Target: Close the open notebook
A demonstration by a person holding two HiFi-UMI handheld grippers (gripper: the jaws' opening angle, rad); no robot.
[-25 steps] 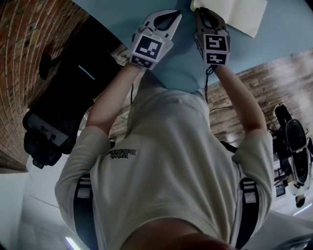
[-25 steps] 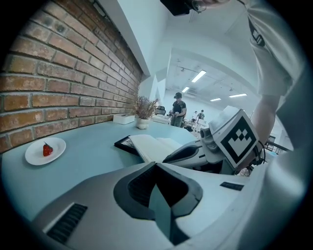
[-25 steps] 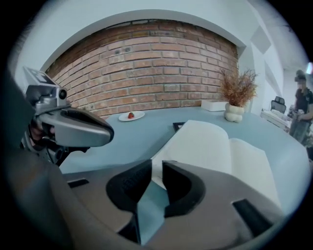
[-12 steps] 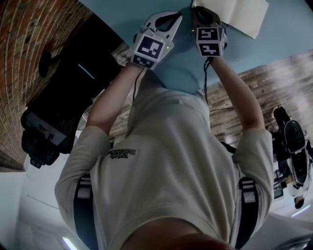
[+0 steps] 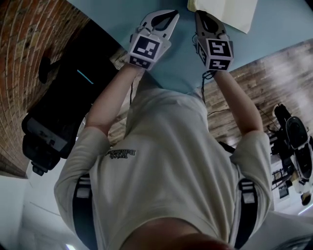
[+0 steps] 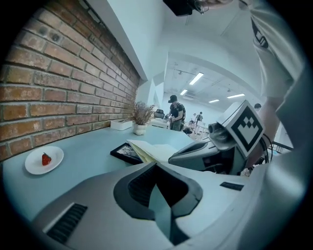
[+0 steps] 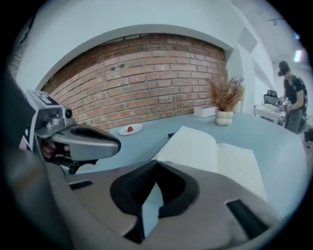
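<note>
The open notebook (image 5: 225,12) lies on the pale blue table (image 5: 181,58), cream pages up, at the top of the head view. In the right gripper view its left page (image 7: 195,144) curves upward, and its near corner runs into the tips of my right gripper (image 7: 156,163), which is shut on that page. My right gripper (image 5: 199,14) sits at the notebook's near left corner. My left gripper (image 5: 173,14) hovers just left of it, shut and empty (image 6: 155,166). From the left gripper view the notebook (image 6: 151,149) lies beyond the right gripper (image 6: 171,157).
A white plate with a strawberry (image 6: 36,163) sits by the brick wall. A black picture frame (image 6: 122,152) lies at the notebook's far side. A vase of dried plants (image 7: 225,117) and a white box (image 6: 121,124) stand further back. People stand in the distance.
My right gripper dipped to the notebook's corner, then rose and came back a little; its marker cube now faces up again. The left gripper has stayed put.
</note>
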